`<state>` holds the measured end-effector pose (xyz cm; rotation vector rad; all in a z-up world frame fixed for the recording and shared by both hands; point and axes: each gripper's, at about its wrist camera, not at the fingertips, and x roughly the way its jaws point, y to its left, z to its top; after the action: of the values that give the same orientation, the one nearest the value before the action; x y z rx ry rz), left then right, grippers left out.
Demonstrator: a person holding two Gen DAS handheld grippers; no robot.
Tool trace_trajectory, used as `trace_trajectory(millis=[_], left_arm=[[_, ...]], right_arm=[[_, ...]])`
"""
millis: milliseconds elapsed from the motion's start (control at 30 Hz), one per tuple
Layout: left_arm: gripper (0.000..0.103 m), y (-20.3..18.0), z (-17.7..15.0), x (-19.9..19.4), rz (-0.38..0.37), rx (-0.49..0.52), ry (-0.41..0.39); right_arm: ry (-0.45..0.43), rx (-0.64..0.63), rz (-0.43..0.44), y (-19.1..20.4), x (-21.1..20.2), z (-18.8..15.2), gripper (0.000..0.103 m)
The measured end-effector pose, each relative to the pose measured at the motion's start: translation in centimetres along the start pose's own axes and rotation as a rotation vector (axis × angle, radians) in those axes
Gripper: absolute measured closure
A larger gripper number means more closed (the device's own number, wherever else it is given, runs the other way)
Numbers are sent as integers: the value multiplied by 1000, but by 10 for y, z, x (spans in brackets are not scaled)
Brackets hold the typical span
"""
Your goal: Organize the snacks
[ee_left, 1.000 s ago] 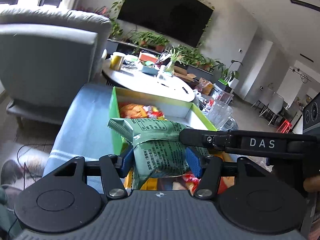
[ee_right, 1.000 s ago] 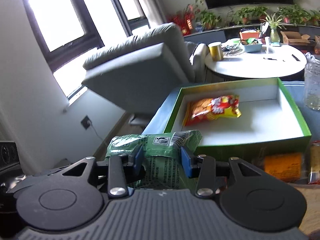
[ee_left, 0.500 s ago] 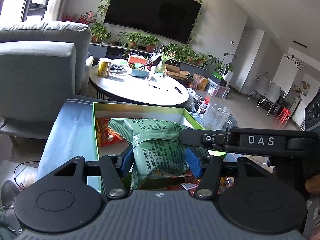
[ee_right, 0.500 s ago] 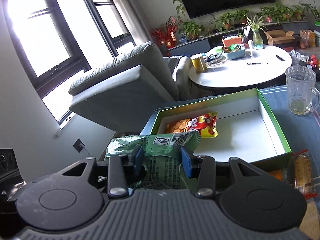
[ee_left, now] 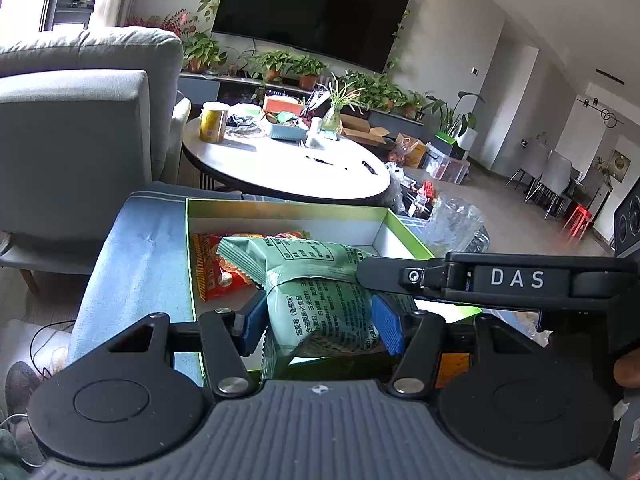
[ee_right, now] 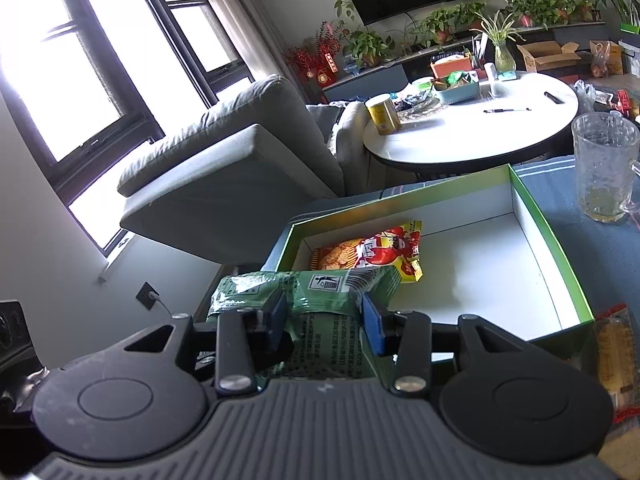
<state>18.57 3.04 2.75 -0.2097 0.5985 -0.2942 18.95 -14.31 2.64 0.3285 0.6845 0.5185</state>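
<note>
A green snack packet is pinched by both grippers. My left gripper is shut on its lower part; my right gripper is shut on the same packet. The right gripper's black body, marked DAS, crosses the left wrist view on the right. The packet hangs over the near left part of a green-rimmed white box. A red and yellow snack bag lies inside the box at its left end; it also shows in the left wrist view.
The box sits on a blue cloth. A glass mug stands right of the box. Orange-wrapped snacks lie by the box's near right corner. A round white table and a grey armchair stand behind.
Both grippers have carried the green packet forward and over the box. The box and the red bag now lie closer below. Both grips are unchanged.
</note>
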Motion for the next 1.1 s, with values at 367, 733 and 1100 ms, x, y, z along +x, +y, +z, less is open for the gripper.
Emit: trace_trajectory(millis=[367, 733, 1100], left_arm=[[48, 6, -3, 24, 15, 1, 19], [47, 10, -7, 28, 69, 12, 18], [47, -2, -7, -1, 62, 18, -26]], right_arm=[[34, 37, -6, -16, 24, 2, 15], [54, 46, -28, -27, 36, -2, 15], [-4, 37, -34, -28, 1, 1, 15]])
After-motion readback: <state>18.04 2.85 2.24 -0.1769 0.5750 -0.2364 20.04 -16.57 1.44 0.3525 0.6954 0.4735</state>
